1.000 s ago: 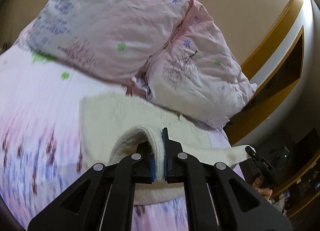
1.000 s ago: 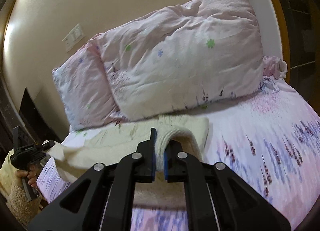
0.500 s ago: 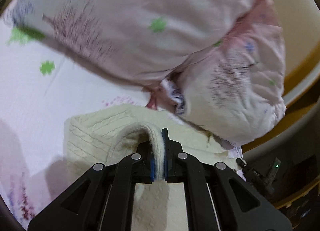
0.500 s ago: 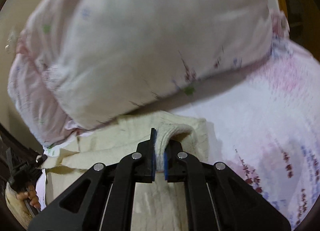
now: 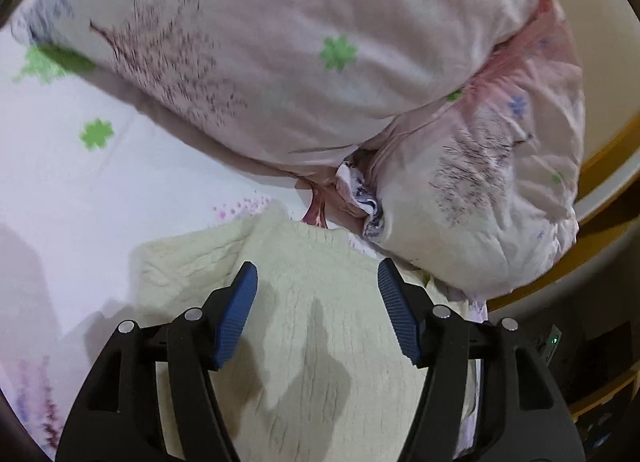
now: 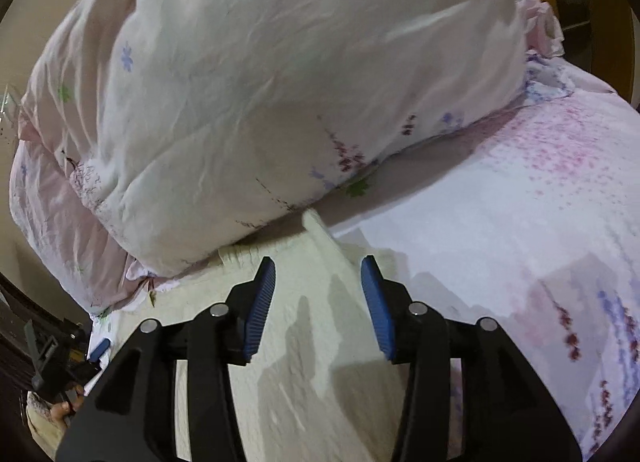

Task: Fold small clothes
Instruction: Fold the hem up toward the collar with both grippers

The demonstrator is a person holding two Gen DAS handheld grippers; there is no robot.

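A cream knitted garment (image 5: 304, 302) lies flat on the flowered bedsheet (image 5: 72, 182), its far edge close under the pillows. My left gripper (image 5: 316, 274) hovers just over it with jaws opening and nothing between the blue pads (image 5: 236, 314). In the right wrist view the same cream garment (image 6: 316, 342) lies below my right gripper (image 6: 318, 268), whose jaws are also opening and hold nothing. One corner of the cloth (image 6: 314, 222) points up toward the pillow.
Two pink flowered pillows (image 5: 320, 62) are stacked just beyond the garment. A wooden bed frame (image 5: 600, 166) runs at the right. In the right wrist view the other gripper (image 6: 60, 354) and a hand (image 6: 60, 408) show at the lower left, and flowered bedsheet (image 6: 520, 222) spreads to the right.
Both grippers carried a fold of the cream garment forward and down toward the pillows, then let it go. Their jaws now stand apart and the cloth lies flat.
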